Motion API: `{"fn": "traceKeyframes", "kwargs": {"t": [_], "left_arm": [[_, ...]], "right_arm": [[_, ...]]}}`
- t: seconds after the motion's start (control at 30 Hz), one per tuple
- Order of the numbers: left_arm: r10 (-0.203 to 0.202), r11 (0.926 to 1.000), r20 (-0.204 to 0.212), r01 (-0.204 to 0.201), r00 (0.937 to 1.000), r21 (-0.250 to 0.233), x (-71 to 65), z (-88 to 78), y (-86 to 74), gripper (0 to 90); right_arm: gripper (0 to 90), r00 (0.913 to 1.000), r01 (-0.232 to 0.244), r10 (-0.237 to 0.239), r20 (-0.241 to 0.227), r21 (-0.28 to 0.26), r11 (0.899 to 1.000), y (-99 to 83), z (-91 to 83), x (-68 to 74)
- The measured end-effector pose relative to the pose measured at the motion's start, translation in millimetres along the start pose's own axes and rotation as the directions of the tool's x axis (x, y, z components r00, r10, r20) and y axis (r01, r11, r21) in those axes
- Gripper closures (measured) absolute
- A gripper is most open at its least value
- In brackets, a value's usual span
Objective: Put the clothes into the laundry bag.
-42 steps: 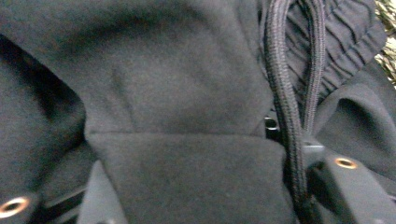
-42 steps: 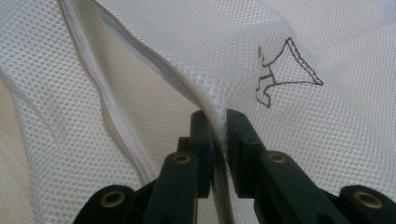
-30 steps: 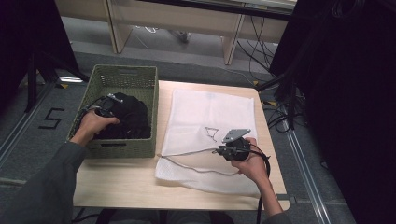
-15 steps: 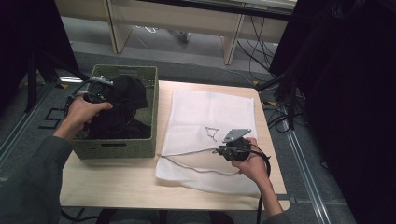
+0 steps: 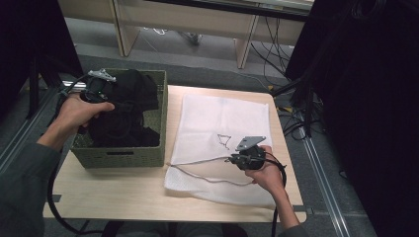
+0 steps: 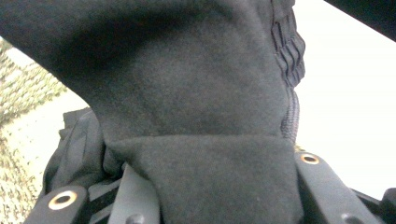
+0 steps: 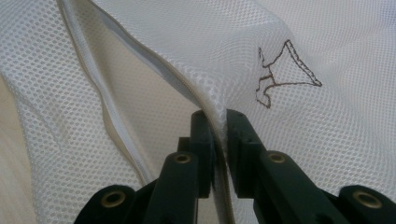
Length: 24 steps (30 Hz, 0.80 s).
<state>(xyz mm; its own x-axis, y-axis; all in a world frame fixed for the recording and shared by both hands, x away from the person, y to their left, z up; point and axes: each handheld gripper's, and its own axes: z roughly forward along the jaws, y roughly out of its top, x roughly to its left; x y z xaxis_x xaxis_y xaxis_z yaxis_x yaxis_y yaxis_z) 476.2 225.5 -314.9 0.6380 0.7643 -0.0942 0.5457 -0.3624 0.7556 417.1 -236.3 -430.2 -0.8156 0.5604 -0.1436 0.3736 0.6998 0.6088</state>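
left gripper (image 5: 101, 85) has its jaws clamped on a bunch of black clothing (image 5: 129, 94), held up above the green basket (image 5: 118, 153). right gripper (image 5: 244, 159) has its jaws pinched tight on the zipper edge of the white mesh laundry bag (image 5: 225, 118), flat on the tabletop (image 5: 108, 190). the bag's opening lies to the right of the garment, so the left hand has to carry it across.

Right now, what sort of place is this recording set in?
Probably a lab or workshop recording station: a small wooden table on a grey floor, loose cables beside it, and a woven basket of dark clothing next to a white mesh laundry bag.
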Motion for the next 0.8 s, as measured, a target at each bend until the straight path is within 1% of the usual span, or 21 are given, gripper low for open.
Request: {"fn": "traceKeyframes", "kwargs": {"t": [0.03, 0.07, 0.1, 0.13, 0.17, 0.23, 0.27, 0.3, 0.33, 0.37, 0.4, 0.43, 0.47, 0.5, 0.6, 0.63, 0.67, 0.7, 0.73, 0.77, 0.8], "left_arm": [[0.000, 1.0000, 0.000, 0.000, 1.0000, 0.000, 0.0, 0.0, 0.0, 60.6], [0.014, 0.9999, 0.017, -0.014, 0.9998, -0.009, -5.0, -7.9, 2.7, 60.6], [0.024, 0.9996, 0.024, -0.023, 0.9994, -0.015, -7.8, -11.7, 3.6, 60.6], [0.024, 0.9996, 0.024, -0.023, 0.9994, -0.015, -7.8, -11.7, 3.6, 60.6], [0.038, 0.9991, 0.037, -0.037, 0.9986, -0.018, -13.7, -19.0, 5.0, 60.6], [0.044, 0.9988, 0.045, -0.044, 0.9980, -0.021, -16.8, -22.7, 5.8, 60.7], [0.055, 0.9981, 0.063, -0.053, 0.9965, -0.032, -23.2, -30.7, 7.7, 60.7], [0.055, 0.9981, 0.063, -0.053, 0.9965, -0.032, -23.2, -30.7, 7.7, 60.8], [0.066, 0.9968, 0.069, -0.063, 0.9954, -0.049, -30.2, -39.3, 10.4, 60.8], [0.066, 0.9968, 0.069, -0.063, 0.9954, -0.049, -30.2, -39.3, 10.4, 60.8], [0.079, 0.9954, 0.083, -0.075, 0.9934, -0.060, -37.6, -47.5, 13.4, 60.9], [0.079, 0.9954, 0.083, -0.075, 0.9934, -0.060, -37.6, -47.5, 13.4, 60.9], [0.098, 0.9937, 0.093, -0.092, 0.9908, -0.064, -45.6, -55.6, 16.6, 60.8], [0.107, 0.9926, 0.093, -0.101, 0.9899, -0.067, -50.0, -59.5, 18.0, 60.8], [0.140, 0.9884, 0.103, -0.133, 0.9848, -0.074, -63.3, -69.8, 22.9, 60.8], [0.140, 0.9884, 0.103, -0.133, 0.9848, -0.074, -63.3, -69.8, 22.9, 60.8], [0.159, 0.9852, 0.120, -0.149, 0.9801, -0.084, -71.9, -75.8, 25.9, 60.8], [0.169, 0.9835, 0.129, -0.159, 0.9771, -0.086, -76.0, -78.4, 27.4, 60.8], [0.175, 0.9821, 0.133, -0.164, 0.9755, -0.092, -80.7, -80.6, 28.4, 60.9], [0.186, 0.9800, 0.139, -0.174, 0.9726, -0.096, -85.3, -82.6, 29.3, 60.8], [0.198, 0.9779, 0.147, -0.184, 0.9692, -0.099, -90.0, -84.3, 30.0, 60.9]], "right_arm": [[82.7, 1.0000, 0.000, 0.000, 0.000, 0.000, 1.000, 0.0, 0.0, 0.0], [83.3, 1.0000, 0.003, -0.003, 0.002, -0.004, 1.000, 0.5, -0.5, -0.6], [83.7, 1.0000, 0.007, -0.007, 0.001, -0.007, 1.000, 0.7, -0.7, -1.0], [83.7, 1.0000, 0.007, -0.007, 0.001, -0.007, 1.000, 0.7, -0.7, -1.0], [84.3, 0.9999, -0.015, 0.015, 0.006, -0.008, 1.000, 0.8, -2.4, 1.0], [84.4, 0.9999, -0.009, 0.009, 0.004, -0.014, 1.000, 0.9, -2.7, 0.4], [84.7, 0.9999, 0.008, -0.008, 0.006, -0.022, 1.000, 1.9, -3.8, -1.5], [84.7, 0.9999, 0.008, -0.008, 0.006, -0.022, 1.000, 1.9, -3.8, -1.5], [84.9, 0.9999, -0.001, 0.002, 0.015, -0.025, 1.000, 2.3, -5.4, -0.3], [84.9, 0.9999, -0.001, 0.002, 0.015, -0.025, 1.000, 2.3, -5.4, -0.3], [85.0, 0.9998, -0.013, 0.014, 0.011, -0.027, 1.000, 2.7, -6.2, -0.1], [85.0, 0.9998, -0.014, 0.015, 0.012, -0.028, 1.000, 3.4, -7.0, -0.5], [85.0, 0.9999, -0.012, 0.013, 0.010, -0.037, 0.999, 4.1, -7.8, -1.1], [85.0, 0.9999, -0.004, 0.005, 0.013, -0.043, 0.999, 5.0, -9.1, -1.6], [85.0, 0.9998, -0.017, 0.017, 0.012, -0.054, 0.998, 7.6, -13.4, -2.4], [85.0, 0.9999, -0.008, 0.009, 0.009, -0.060, 0.998, 8.6, -14.1, -3.9], [85.0, 0.9999, -0.014, 0.015, 0.006, -0.059, 0.998, 9.5, -15.3, -4.3], [85.0, 0.9999, -0.011, 0.012, 0.012, -0.063, 0.998, 10.1, -16.1, -4.8], [85.0, 0.9998, -0.018, 0.018, 0.000, -0.062, 0.998, 10.5, -16.0, -5.0], [85.0, 0.9998, -0.018, 0.018, 0.000, -0.063, 0.998, 10.8, -16.2, -5.3], [85.0, 0.9996, -0.028, 0.028, -0.002, -0.061, 0.998, 11.1, -16.4, -5.1]]}}
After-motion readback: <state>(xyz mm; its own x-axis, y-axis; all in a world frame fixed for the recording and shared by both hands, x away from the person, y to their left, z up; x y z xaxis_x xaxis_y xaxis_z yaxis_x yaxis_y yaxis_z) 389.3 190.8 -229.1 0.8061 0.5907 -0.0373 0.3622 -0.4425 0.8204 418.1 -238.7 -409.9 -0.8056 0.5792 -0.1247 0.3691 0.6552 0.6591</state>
